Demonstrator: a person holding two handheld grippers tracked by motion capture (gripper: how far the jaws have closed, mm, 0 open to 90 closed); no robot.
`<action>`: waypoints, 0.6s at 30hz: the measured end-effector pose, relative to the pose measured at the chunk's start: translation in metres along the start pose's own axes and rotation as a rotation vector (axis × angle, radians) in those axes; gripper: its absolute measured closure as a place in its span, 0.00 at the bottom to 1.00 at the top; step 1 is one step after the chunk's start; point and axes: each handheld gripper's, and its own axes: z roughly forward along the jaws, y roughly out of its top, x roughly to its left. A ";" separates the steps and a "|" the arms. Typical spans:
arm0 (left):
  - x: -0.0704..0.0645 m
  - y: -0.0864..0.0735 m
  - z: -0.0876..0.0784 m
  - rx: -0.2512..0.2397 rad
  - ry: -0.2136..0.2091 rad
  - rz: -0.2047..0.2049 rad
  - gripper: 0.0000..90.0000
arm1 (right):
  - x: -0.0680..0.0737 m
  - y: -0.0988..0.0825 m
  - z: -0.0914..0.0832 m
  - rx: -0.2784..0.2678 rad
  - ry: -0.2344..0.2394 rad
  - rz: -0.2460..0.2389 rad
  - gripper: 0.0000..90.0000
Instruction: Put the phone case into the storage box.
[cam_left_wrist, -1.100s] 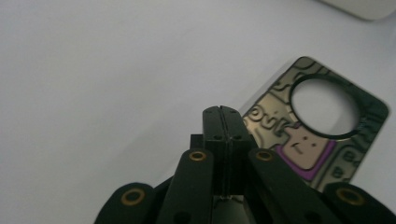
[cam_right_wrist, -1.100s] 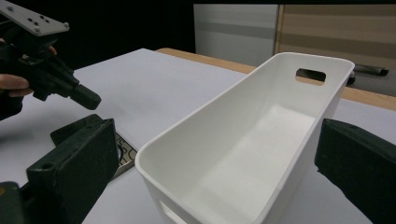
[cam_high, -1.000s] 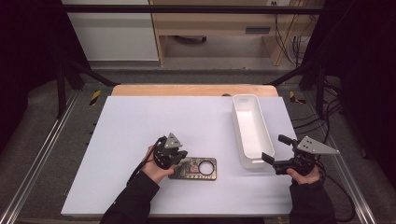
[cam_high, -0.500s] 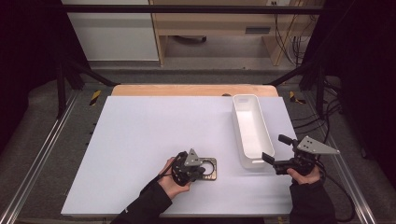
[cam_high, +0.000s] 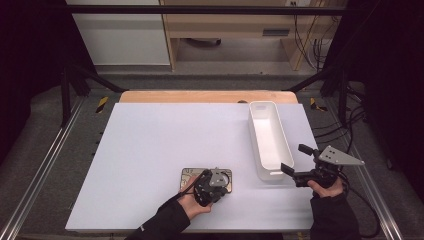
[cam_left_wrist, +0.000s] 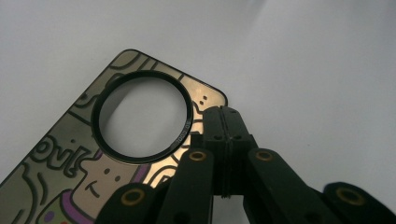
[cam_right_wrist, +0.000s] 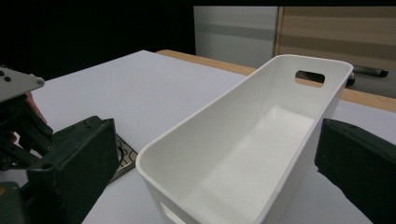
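Left gripper (cam_left_wrist: 225, 122), jaws closed on nothing, over the patterned plate (cam_left_wrist: 65, 163); right gripper (cam_high: 296, 162) wide.

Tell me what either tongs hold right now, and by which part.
Nothing. The left tongs are shut empty over the flat bronze cartoon-printed plate with a round hole; the right tongs stand open by the white plastic bin.

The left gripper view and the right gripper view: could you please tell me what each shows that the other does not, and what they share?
The left gripper view alone shows the left gripper shut with nothing between its fingers, over the round black-rimmed window and cartoon drawings on the flat card. The right gripper view alone shows the white bin, empty, framed by the open right gripper. Both take in the white table and that card.
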 end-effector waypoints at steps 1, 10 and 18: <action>0.000 0.000 0.001 0.004 -0.004 0.001 1.00 | 0.000 0.000 0.000 0.000 0.000 -0.001 0.00; -0.001 0.001 0.005 0.007 0.024 0.030 1.00 | 0.000 0.000 0.000 0.001 0.000 -0.002 0.00; 0.008 0.005 0.010 -0.008 0.056 0.009 1.00 | 0.000 0.000 0.001 0.004 0.002 -0.002 0.00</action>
